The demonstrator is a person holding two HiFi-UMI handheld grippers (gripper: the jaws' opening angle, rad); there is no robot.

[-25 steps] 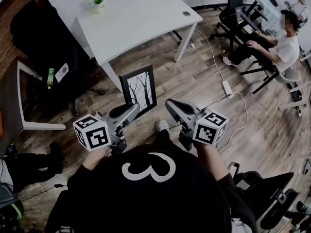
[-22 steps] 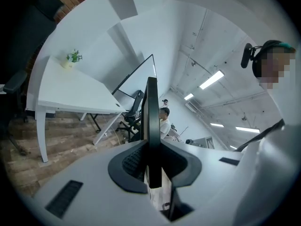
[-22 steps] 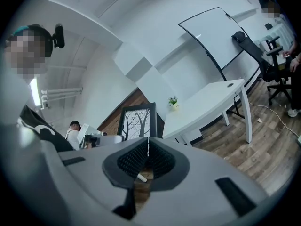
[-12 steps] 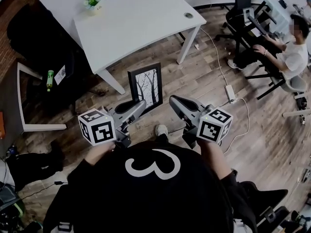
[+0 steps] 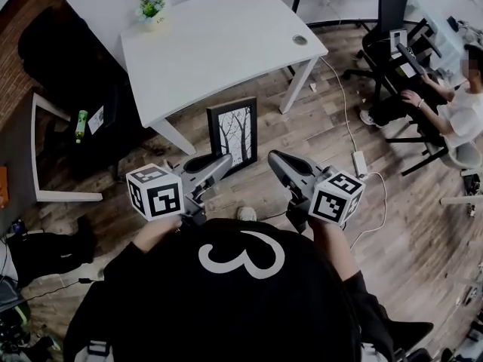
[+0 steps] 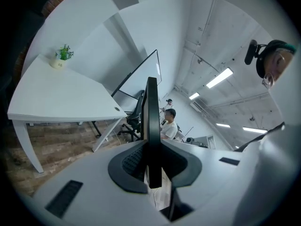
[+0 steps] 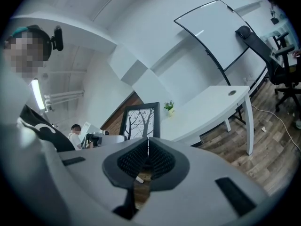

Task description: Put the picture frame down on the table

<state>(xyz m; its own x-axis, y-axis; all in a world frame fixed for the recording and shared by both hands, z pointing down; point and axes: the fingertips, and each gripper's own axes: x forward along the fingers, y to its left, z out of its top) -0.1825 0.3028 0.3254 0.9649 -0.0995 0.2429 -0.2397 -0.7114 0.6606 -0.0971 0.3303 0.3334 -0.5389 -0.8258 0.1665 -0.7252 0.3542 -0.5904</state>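
The black picture frame (image 5: 232, 133), holding a print of bare trees, hangs upright in the air above the wood floor. My left gripper (image 5: 224, 160) is shut on its lower left edge. In the left gripper view the frame (image 6: 151, 107) shows edge-on, clamped between the dark pads. My right gripper (image 5: 273, 157) hangs just right of the frame, apart from it and shut on nothing; its view shows the frame (image 7: 139, 121) ahead to the left. The white table (image 5: 219, 36) stands just beyond the frame, with a small potted plant (image 5: 152, 7) at its far left corner.
A person (image 5: 462, 108) sits among black office chairs at the right. A white power strip (image 5: 358, 163) and its cable lie on the floor. At the left are a black chair (image 5: 68, 59), a green bottle (image 5: 79, 123) and a white-edged side table (image 5: 45, 157).
The frame and both grippers have drifted a little to the right and closer to the white table. The left gripper's hold on the frame is the same.
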